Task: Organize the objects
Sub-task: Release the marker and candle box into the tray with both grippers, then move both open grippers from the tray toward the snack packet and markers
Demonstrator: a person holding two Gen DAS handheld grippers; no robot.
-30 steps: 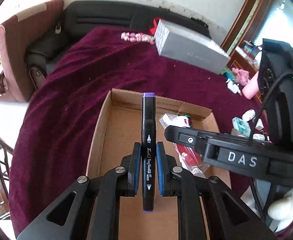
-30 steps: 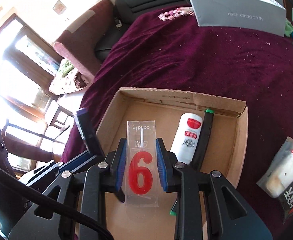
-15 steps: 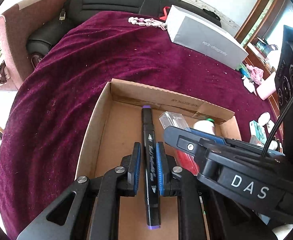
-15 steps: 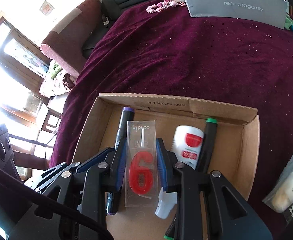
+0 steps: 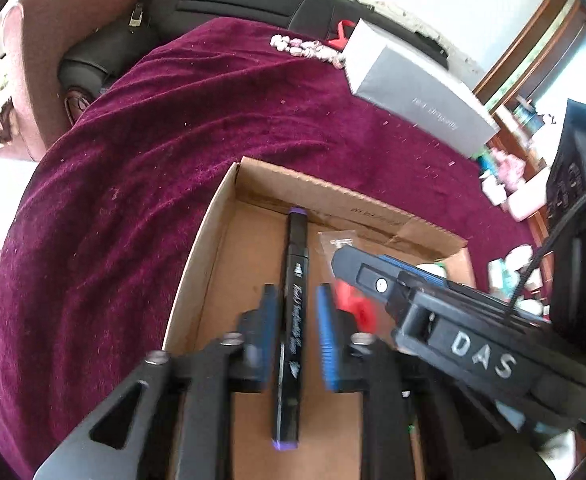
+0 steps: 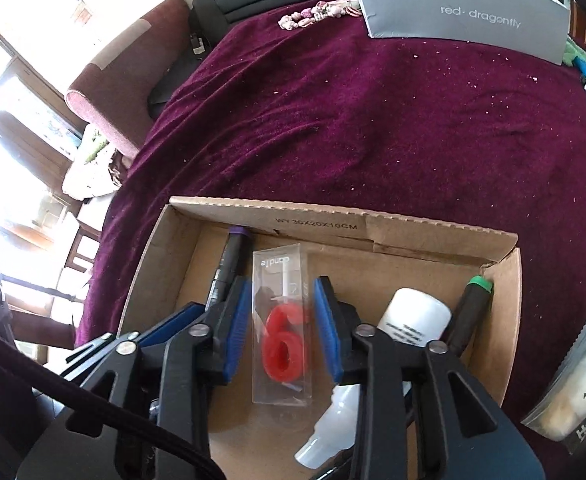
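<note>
An open cardboard box (image 5: 213, 216) (image 6: 413, 224) sits on a maroon cloth. A black marker with purple ends (image 5: 291, 312) lies on the box floor, and my left gripper (image 5: 296, 296) stands open around it, jaws clear of its sides. In the right wrist view my right gripper (image 6: 282, 292) is open around a clear candle case with a red "6" (image 6: 283, 344), which lies on the box floor. The marker's purple tip (image 6: 238, 236) shows to its left. A white bottle (image 6: 413, 316) and a green-capped marker (image 6: 471, 308) lie at the box's right.
A grey "red dragonfly" shoe box (image 6: 465, 12) (image 5: 417, 92) stands at the far side of the cloth, with a string of pink beads (image 6: 317, 12) beside it. Sealed pouches (image 6: 573, 380) lie right of the cardboard box. A dark sofa and an armchair (image 6: 125, 80) stand behind.
Both grippers lowered their objects into the box and opened. The marker and the candle case now lie loose on the box floor between the parted jaws.
</note>
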